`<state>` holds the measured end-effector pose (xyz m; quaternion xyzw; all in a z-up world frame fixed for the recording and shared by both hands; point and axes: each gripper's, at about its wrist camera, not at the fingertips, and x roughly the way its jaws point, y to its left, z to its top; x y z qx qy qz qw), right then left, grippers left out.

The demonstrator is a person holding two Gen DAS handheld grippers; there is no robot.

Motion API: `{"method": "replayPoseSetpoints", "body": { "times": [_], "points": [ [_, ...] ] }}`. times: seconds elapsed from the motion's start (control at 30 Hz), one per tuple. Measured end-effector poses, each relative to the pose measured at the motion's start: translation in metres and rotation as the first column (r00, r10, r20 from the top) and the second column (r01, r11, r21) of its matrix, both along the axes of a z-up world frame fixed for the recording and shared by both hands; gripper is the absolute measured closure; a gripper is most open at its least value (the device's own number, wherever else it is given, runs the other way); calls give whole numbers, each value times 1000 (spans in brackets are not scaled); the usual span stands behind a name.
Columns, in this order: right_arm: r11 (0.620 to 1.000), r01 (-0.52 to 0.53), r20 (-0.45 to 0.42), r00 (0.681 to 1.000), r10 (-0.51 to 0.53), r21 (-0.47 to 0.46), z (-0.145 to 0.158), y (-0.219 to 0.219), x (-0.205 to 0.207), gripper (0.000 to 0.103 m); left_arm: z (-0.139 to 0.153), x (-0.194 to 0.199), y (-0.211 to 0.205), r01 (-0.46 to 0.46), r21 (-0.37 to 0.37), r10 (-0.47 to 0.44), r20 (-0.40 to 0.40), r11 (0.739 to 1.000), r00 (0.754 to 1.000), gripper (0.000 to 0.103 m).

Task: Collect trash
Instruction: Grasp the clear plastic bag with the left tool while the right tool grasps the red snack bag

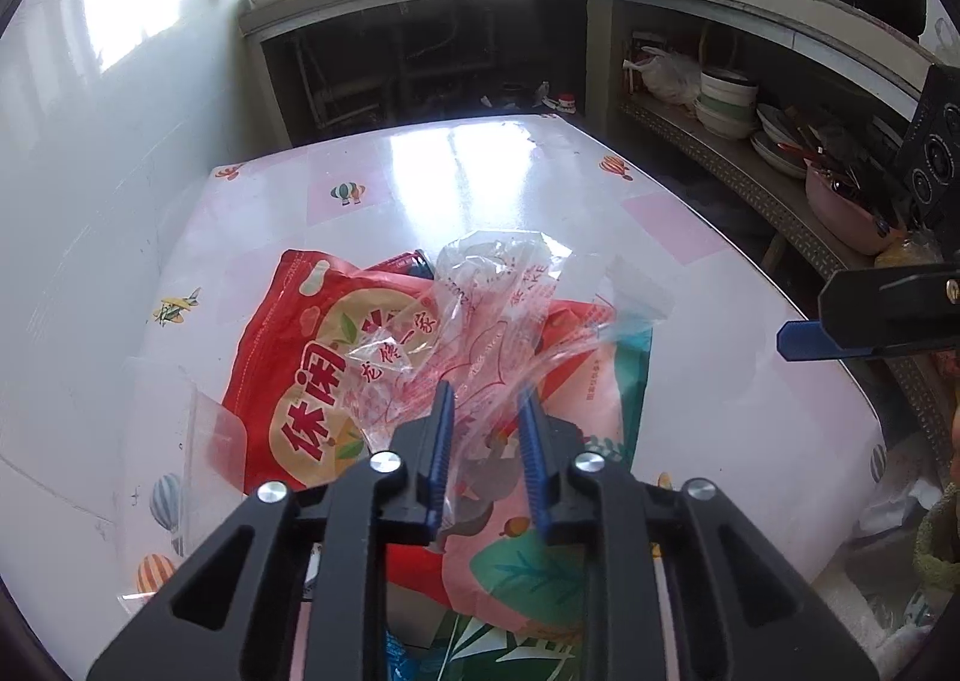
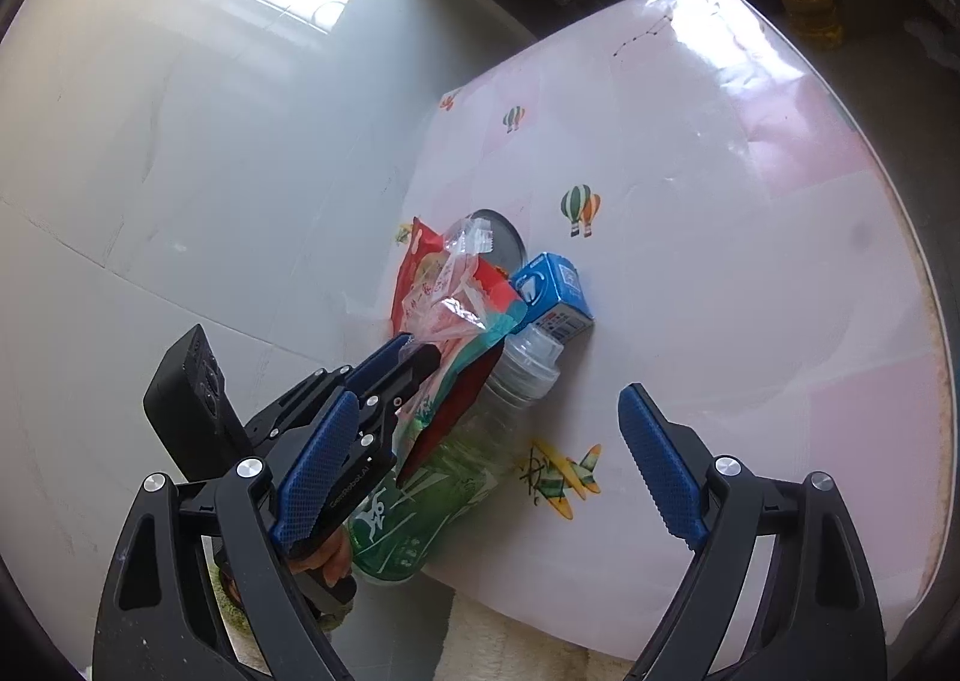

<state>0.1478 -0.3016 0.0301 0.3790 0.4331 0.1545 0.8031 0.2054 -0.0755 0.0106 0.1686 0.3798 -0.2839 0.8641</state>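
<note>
A crumpled clear plastic wrapper (image 1: 480, 315) with red print lies on top of a red snack bag (image 1: 312, 357) on the pink table. My left gripper (image 1: 487, 402) is closed on the wrapper's near end; it also shows in the right wrist view (image 2: 414, 348), pinching the wrapper (image 2: 447, 291) over the red bag (image 2: 420, 261). My right gripper (image 2: 480, 456) is wide open and empty above the table's near edge. A blue carton (image 2: 555, 285), a clear jar (image 2: 528, 363) and a green bottle (image 2: 420, 507) lie beside the bag.
The table (image 2: 720, 201) has a glossy pink cloth with balloon prints. A round grey lid (image 2: 501, 240) lies behind the bag. Shelves with bowls (image 1: 726, 99) and a pink basin (image 1: 840, 207) stand right of the table. A white tiled wall (image 1: 90, 141) is on the left.
</note>
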Motion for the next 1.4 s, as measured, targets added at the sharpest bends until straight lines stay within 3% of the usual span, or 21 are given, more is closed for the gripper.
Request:
{"method": "replayPoseSetpoints", "body": {
  "times": [0.2,0.4,0.57,1.07,1.4],
  "points": [
    [999,-4,-7,1000,4,43,-6,8,11,23,3,-1,11,-24,-38,25,13,999,1000,100],
    [988,7,-36,999,-1,151,-23,14,29,34,5,0,32,-101,-162,98,-26,981,995,102],
    [976,20,-76,997,-3,216,-40,21,44,44,7,-1,40,-129,-216,122,-45,968,992,102],
    [967,5,-97,995,20,255,-56,40,67,68,10,-1,45,-129,-250,121,-50,960,991,102],
    [952,-5,-94,995,36,305,-61,47,66,92,17,-5,53,-141,-284,138,-29,948,990,102]
  ]
}}
